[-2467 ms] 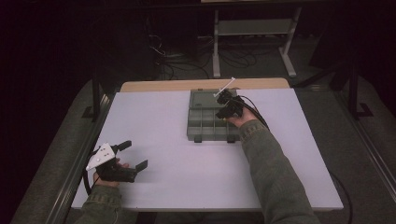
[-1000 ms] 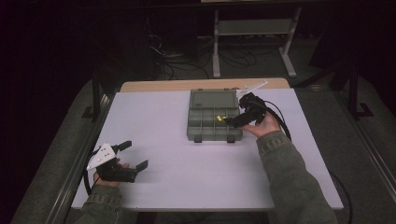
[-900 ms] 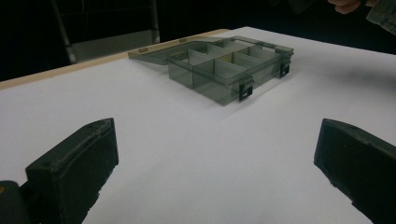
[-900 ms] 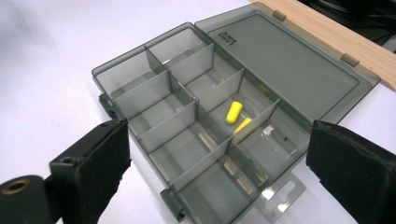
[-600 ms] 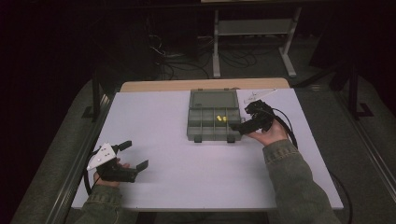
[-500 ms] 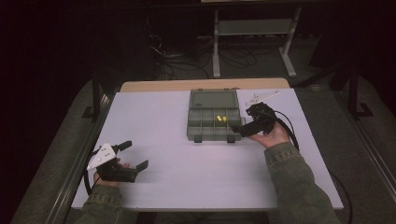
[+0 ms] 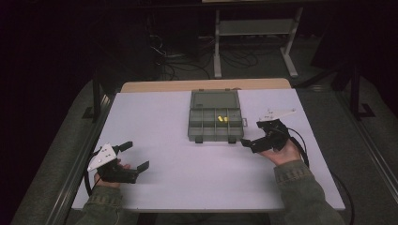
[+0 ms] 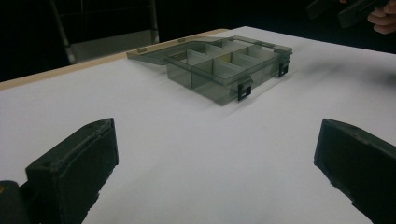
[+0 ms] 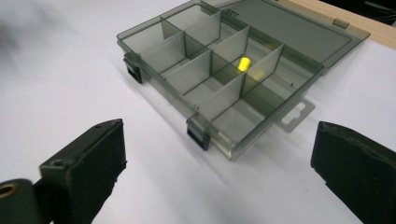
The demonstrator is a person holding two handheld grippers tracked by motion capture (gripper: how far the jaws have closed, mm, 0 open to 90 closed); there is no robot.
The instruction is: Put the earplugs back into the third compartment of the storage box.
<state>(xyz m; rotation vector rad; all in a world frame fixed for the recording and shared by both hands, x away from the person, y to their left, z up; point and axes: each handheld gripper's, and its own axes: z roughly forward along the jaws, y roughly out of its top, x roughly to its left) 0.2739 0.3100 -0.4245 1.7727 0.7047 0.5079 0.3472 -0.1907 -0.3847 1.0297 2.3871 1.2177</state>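
— On the white table (image 7: 187,183), what lies where?

— Toward the far edge, about midway across, sits a smoky-grey compartment box (image 7: 215,123) with its lid (image 7: 214,99) folded flat open behind it. Dividers split it into small cells, and two black latches hang on its near wall.

— And the two grippers?

— Right gripper (image 7: 252,134) is held just beside the box's near right corner, apart from it. Its jaws stand wide and grip nothing. In the right gripper view the box lies between and beyond them. Left gripper (image 7: 133,156) rests on the table at the near left corner, well apart from the box, jaws spread wide and empty too.

— Anything inside the box?

— Two small yellow pieces (image 7: 221,119), side by side in a cell of the back row, right of centre. The right gripper view shows one yellow piece (image 9: 243,64) against a divider.
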